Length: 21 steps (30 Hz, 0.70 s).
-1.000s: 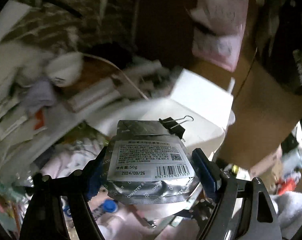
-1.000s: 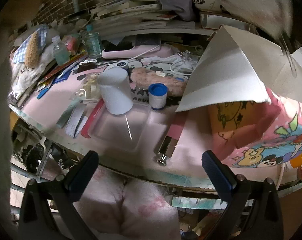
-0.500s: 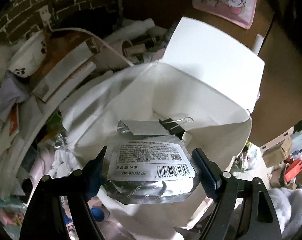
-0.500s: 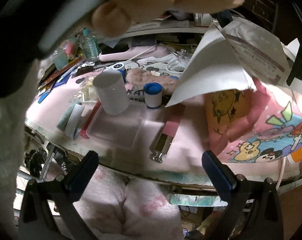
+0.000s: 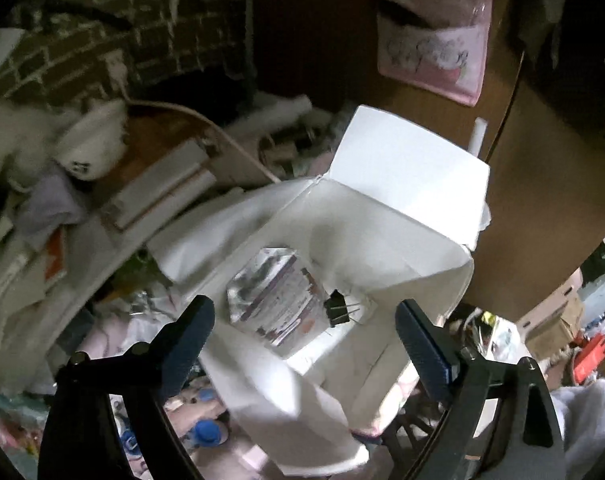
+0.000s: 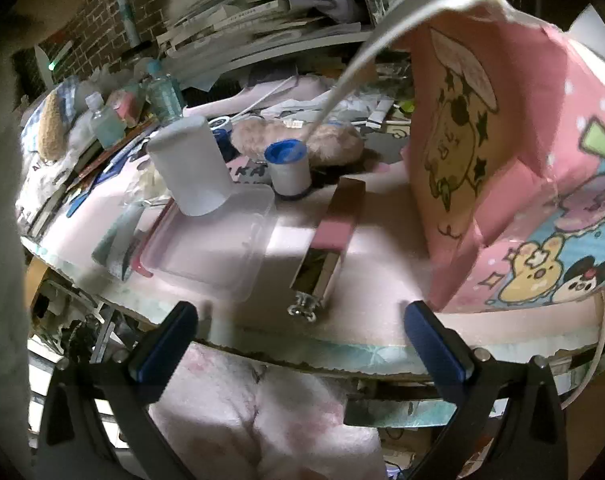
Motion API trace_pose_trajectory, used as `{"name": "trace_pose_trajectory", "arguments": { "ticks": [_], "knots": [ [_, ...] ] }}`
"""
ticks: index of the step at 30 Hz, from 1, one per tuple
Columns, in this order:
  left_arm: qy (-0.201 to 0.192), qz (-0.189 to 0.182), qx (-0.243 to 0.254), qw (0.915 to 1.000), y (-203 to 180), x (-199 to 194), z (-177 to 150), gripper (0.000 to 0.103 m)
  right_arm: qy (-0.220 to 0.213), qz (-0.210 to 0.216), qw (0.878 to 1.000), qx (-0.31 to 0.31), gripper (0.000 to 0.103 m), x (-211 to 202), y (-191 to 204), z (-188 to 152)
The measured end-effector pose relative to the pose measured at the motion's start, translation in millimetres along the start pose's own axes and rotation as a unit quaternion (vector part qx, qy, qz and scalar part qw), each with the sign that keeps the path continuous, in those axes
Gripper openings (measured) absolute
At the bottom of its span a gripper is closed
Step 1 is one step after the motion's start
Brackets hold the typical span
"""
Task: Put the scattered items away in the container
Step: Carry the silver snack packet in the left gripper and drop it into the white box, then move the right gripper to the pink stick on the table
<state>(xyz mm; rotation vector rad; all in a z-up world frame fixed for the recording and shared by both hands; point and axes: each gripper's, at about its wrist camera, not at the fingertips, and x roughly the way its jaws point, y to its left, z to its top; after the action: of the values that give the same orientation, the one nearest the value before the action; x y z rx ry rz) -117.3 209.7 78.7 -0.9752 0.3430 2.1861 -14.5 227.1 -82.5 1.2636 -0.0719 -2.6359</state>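
In the left wrist view a silver foil pouch (image 5: 276, 304) with a black binder clip (image 5: 336, 312) lies inside the open bag (image 5: 382, 240), whose lining is white. My left gripper (image 5: 306, 344) hangs open above the bag's mouth, nothing between its fingers. The right wrist view shows the same bag (image 6: 514, 168) from outside, pink with cartoon prints, standing on the pink desk mat (image 6: 382, 280). My right gripper (image 6: 298, 344) is open and empty at the desk's front edge. On the mat lie a pink and chrome lipstick box (image 6: 330, 244), a blue-capped jar (image 6: 288, 168) and a white cup (image 6: 190, 168).
A clear plastic lid (image 6: 210, 248) lies under the cup. Bottles (image 6: 106, 120) stand at the left. A fluffy pink case (image 6: 326, 144) lies behind the jar. Stacked books and papers (image 6: 262, 8) fill the shelf behind. A brick wall (image 5: 102, 40) and a brown door (image 5: 542, 200) flank the bag.
My left gripper has opened and the foil pouch has dropped into the bag. The right view has shifted closer to the bag, and the hand that filled it is gone.
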Motion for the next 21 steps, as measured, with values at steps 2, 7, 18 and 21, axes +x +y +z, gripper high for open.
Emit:
{"name": "trace_pose_trajectory", "arguments": {
  "ticks": [2, 7, 18, 21],
  "knots": [
    [-0.023, 0.003, -0.014, 0.9996, 6, -14, -8, 0.09, -0.007, 0.007, 1.0, 0.008, 0.103, -1, -3, -1],
    [-0.077, 0.007, -0.056, 0.9955, 27, -52, -44, 0.091, -0.017, 0.041, 0.999, 0.029, 0.103, -5, -12, -2],
    [-0.161, 0.056, -0.132, 0.9765, 60, -113, -147, 0.091, -0.08, 0.003, 0.996, 0.043, 0.077, -22, -15, -13],
    [-0.174, 0.066, -0.153, 0.9706, 66, -117, -169, 0.091, -0.071, -0.006, 0.997, 0.036, 0.056, -13, -8, -11]
  ]
}}
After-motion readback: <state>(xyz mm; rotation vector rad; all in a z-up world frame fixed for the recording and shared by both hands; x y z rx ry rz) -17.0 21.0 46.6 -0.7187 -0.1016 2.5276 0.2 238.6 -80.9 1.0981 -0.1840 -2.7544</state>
